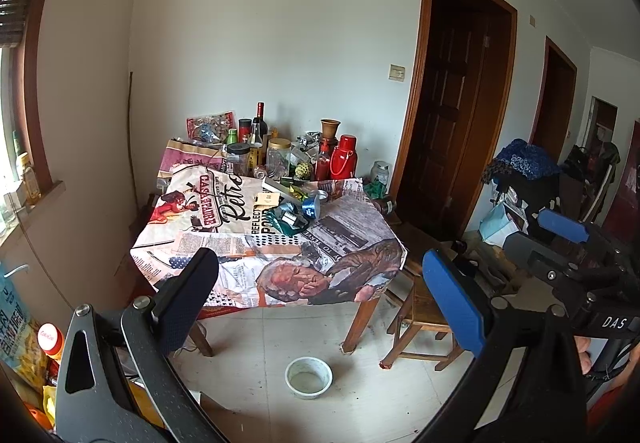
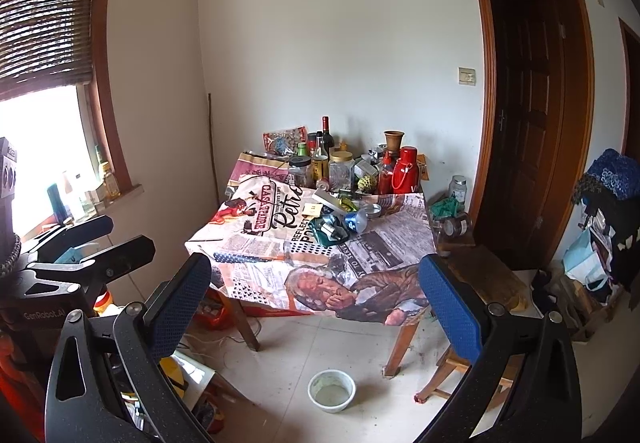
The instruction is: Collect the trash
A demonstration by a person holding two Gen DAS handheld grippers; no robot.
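Note:
A table with a printed newspaper-style cloth stands against the far wall; it also shows in the right wrist view. A heap of crumpled wrappers and small trash lies near its middle, also in the right wrist view. My left gripper is open and empty, held well back from the table, above the floor. My right gripper is open and empty, also short of the table. The right gripper shows at the right edge of the left wrist view, and the left gripper at the left of the right wrist view.
Bottles, jars and a red thermos crowd the table's back edge. A white bowl sits on the tiled floor in front. A wooden stool stands by the table's right leg. Dark wooden doors are at right; bags clutter the left floor.

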